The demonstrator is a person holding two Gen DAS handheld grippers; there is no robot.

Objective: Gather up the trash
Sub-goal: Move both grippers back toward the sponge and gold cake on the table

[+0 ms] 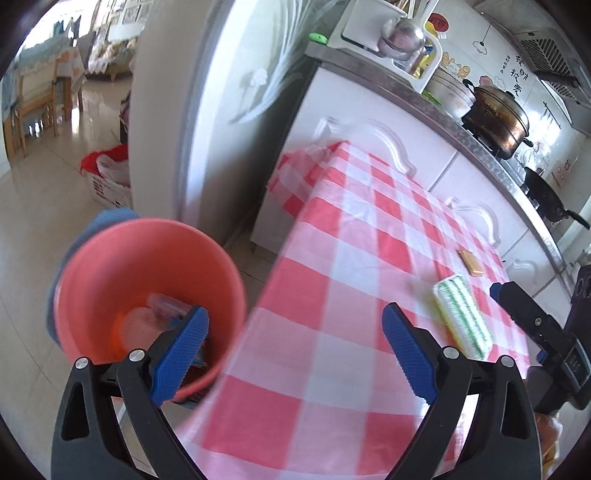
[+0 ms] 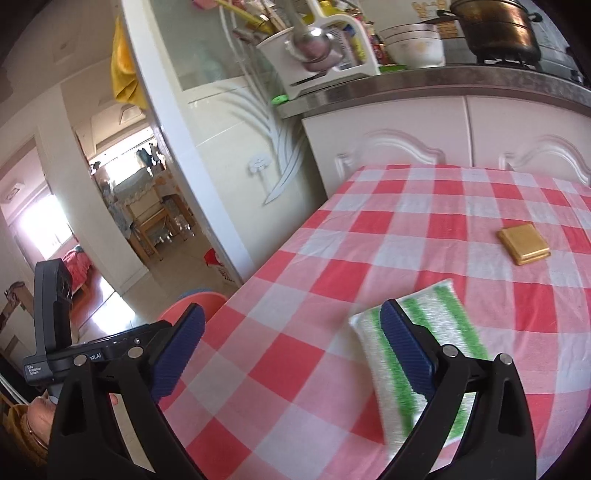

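Note:
A pink bin [image 1: 147,288] stands on the floor left of the table, with several wrappers inside; its rim shows in the right wrist view [image 2: 192,304]. My left gripper [image 1: 295,350] is open and empty, its left finger over the bin and its right finger over the red-and-white checked tablecloth [image 1: 351,240]. A green-and-white striped sponge cloth [image 2: 424,347] lies on the cloth [image 2: 406,221]; it also shows in the left wrist view [image 1: 461,319]. My right gripper [image 2: 291,350] is open and empty, its right finger above the sponge. A small gold packet [image 2: 522,245] lies farther back, also in the left wrist view [image 1: 470,263].
White cabinets [image 2: 424,133] and a counter with a brass pot [image 2: 498,27] and dish rack [image 2: 321,48] stand behind the table. A white fridge [image 1: 177,110] is left of it. A box with red bags [image 1: 107,177] sits on the floor.

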